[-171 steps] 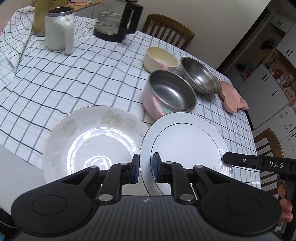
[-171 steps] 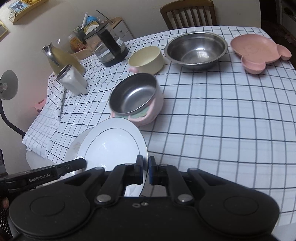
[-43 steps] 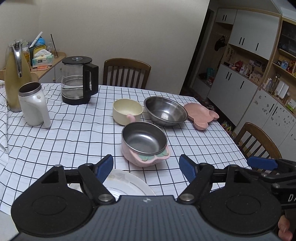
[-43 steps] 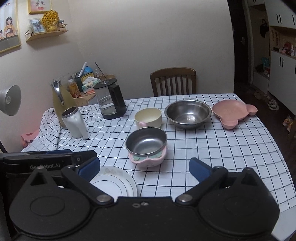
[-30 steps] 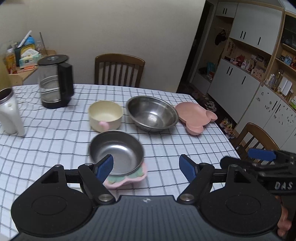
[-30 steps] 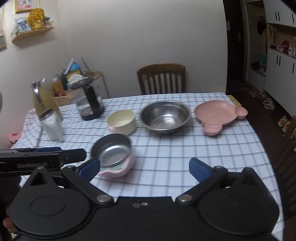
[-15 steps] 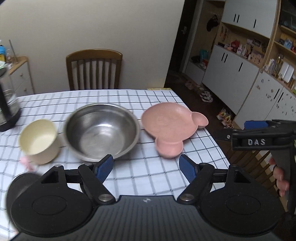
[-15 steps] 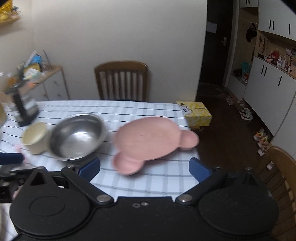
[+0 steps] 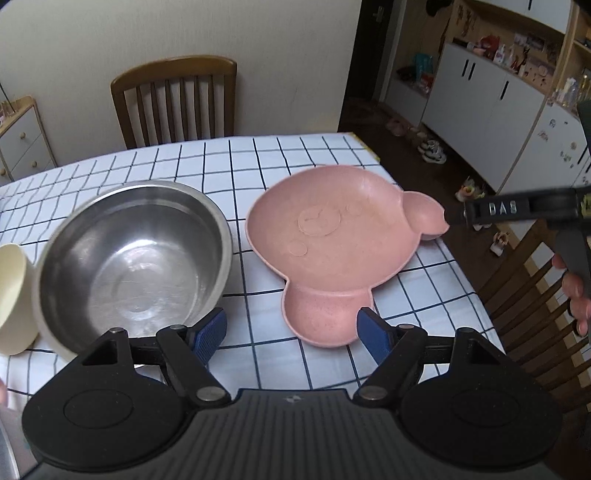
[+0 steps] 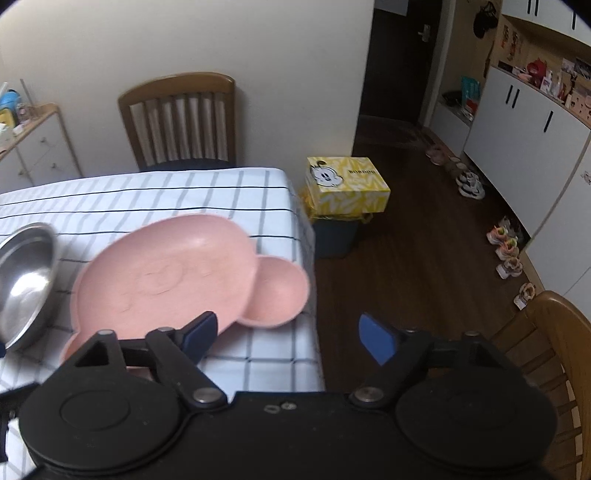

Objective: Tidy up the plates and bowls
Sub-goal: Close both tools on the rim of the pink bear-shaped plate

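Both claws gape wide and empty: the left claw (image 9: pixel 291 334) near the pink bear-shaped plate (image 9: pixel 332 240) (steel bowl (image 9: pixel 133 258) just left), the right claw (image 10: pixel 288 336) at its right ear.

— What room is pictured?
— A dining room with plain cream walls (image 9: pixel 110 33) and a dark wood floor (image 10: pixel 417 258). A table (image 9: pixel 258 155) under a white cloth with a black grid fills the foreground.

— And the furniture?
— A wooden slat-back chair (image 9: pixel 173 99) stands at the table's far side against the wall; a second wooden chair (image 10: pixel 557 332) shows at the right edge. White cabinets (image 9: pixel 484 92) with dark handles line the right wall, their top cluttered with small items. A pale drawer unit (image 10: pixel 33 155) sits at left.

— Anything on the floor?
— A yellow patterned box (image 10: pixel 347 184) rests on a dark bin just beside the table corner, and shoes (image 10: pixel 508 251) lie along the cabinets. A dark doorway (image 10: pixel 395 74) opens behind.
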`<state>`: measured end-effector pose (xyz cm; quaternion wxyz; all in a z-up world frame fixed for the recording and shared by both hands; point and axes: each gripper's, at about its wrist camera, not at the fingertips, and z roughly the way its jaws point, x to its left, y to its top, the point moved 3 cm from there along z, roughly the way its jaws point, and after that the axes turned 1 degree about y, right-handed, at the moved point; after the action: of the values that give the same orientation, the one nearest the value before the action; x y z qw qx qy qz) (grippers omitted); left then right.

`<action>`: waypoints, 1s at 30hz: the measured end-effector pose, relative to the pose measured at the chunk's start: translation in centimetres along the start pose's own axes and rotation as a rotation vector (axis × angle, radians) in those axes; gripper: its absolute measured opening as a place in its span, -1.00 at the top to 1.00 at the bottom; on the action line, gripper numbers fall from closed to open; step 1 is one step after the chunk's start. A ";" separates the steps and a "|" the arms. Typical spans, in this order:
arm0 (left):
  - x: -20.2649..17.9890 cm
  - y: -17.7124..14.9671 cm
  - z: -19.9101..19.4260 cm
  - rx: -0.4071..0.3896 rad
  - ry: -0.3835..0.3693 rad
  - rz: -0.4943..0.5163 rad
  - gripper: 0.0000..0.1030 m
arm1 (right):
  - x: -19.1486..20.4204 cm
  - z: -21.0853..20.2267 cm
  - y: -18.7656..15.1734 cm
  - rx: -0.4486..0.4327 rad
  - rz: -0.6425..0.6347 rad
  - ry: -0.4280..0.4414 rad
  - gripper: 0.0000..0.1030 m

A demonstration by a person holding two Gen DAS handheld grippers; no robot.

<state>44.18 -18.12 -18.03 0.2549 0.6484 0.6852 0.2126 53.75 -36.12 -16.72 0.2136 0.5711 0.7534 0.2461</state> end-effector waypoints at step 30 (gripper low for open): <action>0.2 0.2 5.4 0.143 0.000 -0.059 0.77 | -2.1 7.1 1.2 0.084 0.100 0.051 0.84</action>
<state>47.64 -18.09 -22.14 0.2140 0.6446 0.7173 0.1556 59.49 -37.02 -21.48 0.1579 0.6101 0.7387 0.2390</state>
